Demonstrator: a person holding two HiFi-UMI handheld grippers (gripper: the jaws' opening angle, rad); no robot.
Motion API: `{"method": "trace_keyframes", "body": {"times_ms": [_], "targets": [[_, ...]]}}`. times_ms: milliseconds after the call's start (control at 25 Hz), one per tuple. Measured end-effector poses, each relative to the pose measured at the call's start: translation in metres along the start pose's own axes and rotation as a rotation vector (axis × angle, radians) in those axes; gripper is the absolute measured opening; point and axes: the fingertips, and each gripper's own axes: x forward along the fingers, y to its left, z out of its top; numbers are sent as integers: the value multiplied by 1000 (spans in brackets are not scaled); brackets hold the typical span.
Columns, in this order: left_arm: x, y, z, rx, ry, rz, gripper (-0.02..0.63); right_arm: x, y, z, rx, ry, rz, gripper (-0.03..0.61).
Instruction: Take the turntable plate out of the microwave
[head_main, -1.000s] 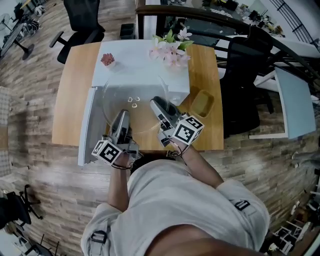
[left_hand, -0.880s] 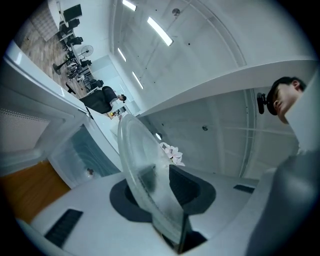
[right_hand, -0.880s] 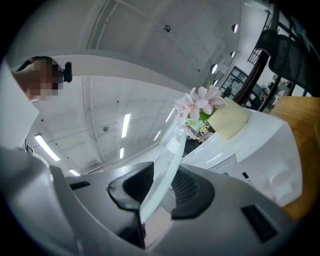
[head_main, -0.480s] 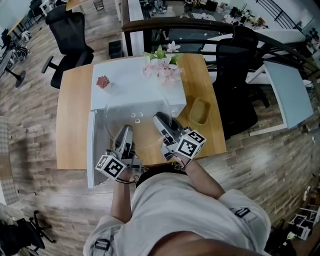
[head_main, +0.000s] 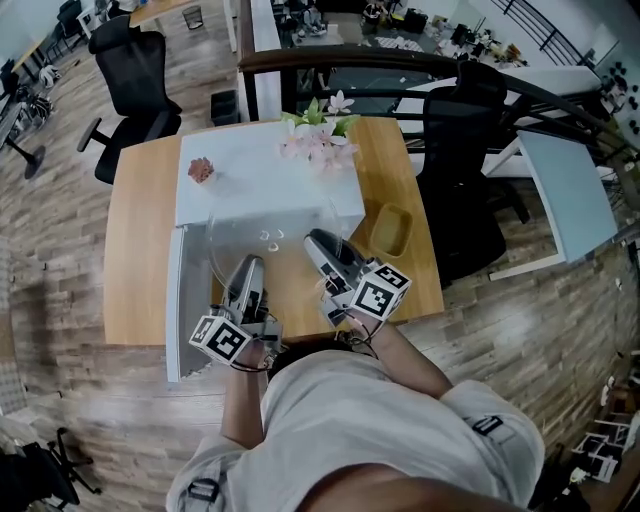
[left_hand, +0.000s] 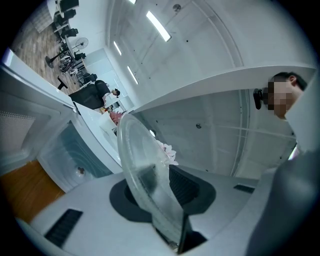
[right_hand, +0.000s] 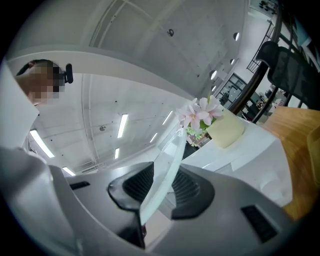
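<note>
While the turntable plate (head_main: 272, 252) hangs roughly level at the mouth of the microwave (head_main: 270, 170), far rim possibly not clear of the cavity, both tongs are clenched on its near rim: left tongs (head_main: 247, 272) and right tongs (head_main: 320, 245), 1 each side. Step looks like mid-withdrawal, door (head_main: 178, 300) swung open at left. Next: pull back evenly with both hands, glass level, then set it on a bare patch of table (head_main: 135, 250).
</note>
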Motion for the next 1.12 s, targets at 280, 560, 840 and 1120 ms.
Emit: {"method": "trace_keyframes", "body": {"times_ms": [280,560,840,1120], "targets": [[0,-3,-1,0,-19,2,106,-1,-1,0,-15,20,31,110],[-1,-3,2,9,-32,14,106,4,1,2,-12,23,49,110],[-1,-1,7,20,-31,15,106,9,2,1,-12,21,55,110],[1,0,10,25,-34,8,106,12,2,1,-10,10,72,110]]}}
